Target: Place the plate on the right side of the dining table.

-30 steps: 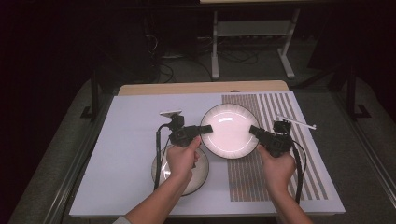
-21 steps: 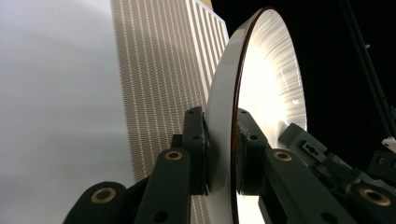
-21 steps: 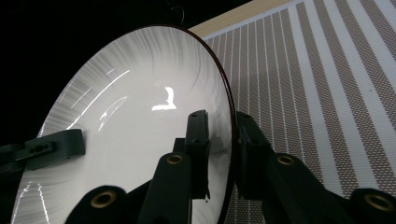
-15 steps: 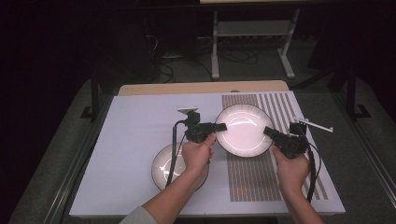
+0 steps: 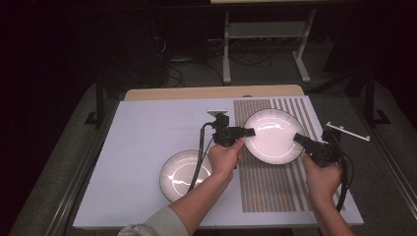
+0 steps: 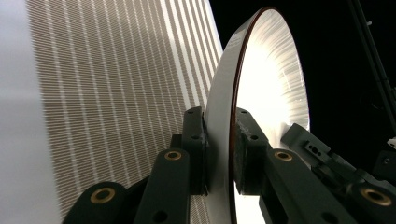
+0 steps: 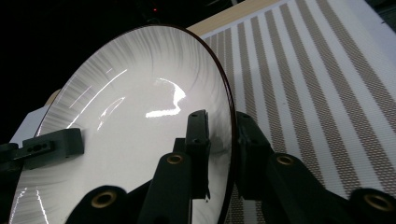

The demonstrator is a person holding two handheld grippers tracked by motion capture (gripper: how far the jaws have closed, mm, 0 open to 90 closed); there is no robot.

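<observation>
Striped mat [image 5: 275,184] below, white plate [image 5: 273,135] face-up, level, both grippers' jaws clamping opposite rims

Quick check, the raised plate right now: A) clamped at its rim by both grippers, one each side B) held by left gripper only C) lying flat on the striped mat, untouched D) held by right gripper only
A: the raised plate has the left gripper shut on its left rim and the right gripper shut on its right rim; both gripper views show jaws pinching the rim, above the striped mat.
</observation>
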